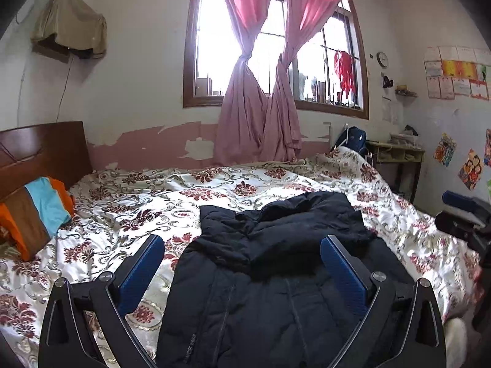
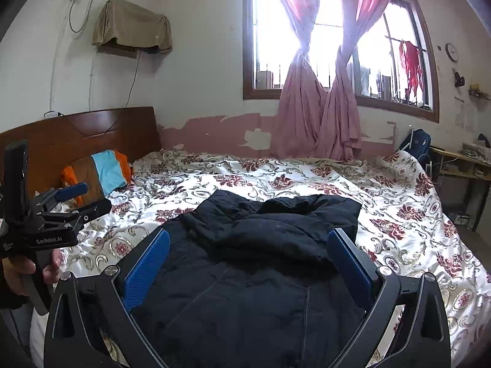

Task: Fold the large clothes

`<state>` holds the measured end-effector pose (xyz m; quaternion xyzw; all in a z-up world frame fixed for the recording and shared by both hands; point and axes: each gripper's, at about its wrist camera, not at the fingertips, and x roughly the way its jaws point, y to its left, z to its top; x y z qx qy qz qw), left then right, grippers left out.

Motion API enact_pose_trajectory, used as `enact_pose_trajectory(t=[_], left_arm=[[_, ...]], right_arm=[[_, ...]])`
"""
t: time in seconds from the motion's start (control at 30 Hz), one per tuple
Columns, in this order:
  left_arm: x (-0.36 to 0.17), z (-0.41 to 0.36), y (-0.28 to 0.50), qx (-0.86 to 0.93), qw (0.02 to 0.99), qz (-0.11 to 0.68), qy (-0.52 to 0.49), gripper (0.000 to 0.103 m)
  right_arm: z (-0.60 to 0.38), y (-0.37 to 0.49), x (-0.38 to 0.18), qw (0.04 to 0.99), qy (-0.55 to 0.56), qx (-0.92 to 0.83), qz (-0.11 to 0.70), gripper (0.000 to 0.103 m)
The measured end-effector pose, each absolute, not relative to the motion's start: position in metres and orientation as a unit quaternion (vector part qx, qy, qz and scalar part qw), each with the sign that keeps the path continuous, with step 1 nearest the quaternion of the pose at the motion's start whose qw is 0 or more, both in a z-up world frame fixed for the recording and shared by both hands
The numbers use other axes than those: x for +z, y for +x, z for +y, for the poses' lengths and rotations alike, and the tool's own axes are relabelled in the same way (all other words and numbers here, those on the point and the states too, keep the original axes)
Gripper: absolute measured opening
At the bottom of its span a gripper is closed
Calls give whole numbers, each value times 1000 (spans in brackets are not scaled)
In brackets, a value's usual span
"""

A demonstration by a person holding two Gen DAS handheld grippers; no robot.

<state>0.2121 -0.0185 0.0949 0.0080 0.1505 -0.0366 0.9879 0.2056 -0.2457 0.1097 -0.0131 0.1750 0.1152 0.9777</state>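
A dark navy padded jacket (image 1: 276, 260) lies on the floral bedspread (image 1: 153, 202), its sleeves folded across the chest; it also shows in the right wrist view (image 2: 260, 260). My left gripper (image 1: 242, 242) is open and empty, held above the jacket's lower half. My right gripper (image 2: 248, 239) is open and empty, also above the jacket. The left gripper shows at the left edge of the right wrist view (image 2: 76, 196), held in a hand. The right gripper shows at the right edge of the left wrist view (image 1: 460, 214).
A striped orange, blue and brown pillow (image 1: 33, 211) lies by the wooden headboard (image 1: 43, 147). Pink curtains (image 1: 260, 122) hang at the window behind the bed. A desk (image 1: 396, 156) with a blue backpack (image 1: 353, 138) stands at the far right.
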Motion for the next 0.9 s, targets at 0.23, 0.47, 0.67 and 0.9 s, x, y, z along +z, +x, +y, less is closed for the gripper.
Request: enact_pose_trajectory(t=[0.23, 0.47, 0.67, 0.9], left_arm=[[76, -17, 193, -44, 985, 165, 6, 102], [61, -23, 178, -52, 983, 175, 22, 102], [44, -24, 172, -51, 980, 190, 19, 102], [27, -22, 164, -46, 977, 206, 20, 102]], right_arm=[[-244, 181, 92, 976, -13, 116, 182, 101], [-243, 165, 77, 974, -15, 109, 199, 101], [-246, 161, 63, 968, -4, 105, 226, 101], [-249, 155, 43, 964, -2, 95, 249, 101]])
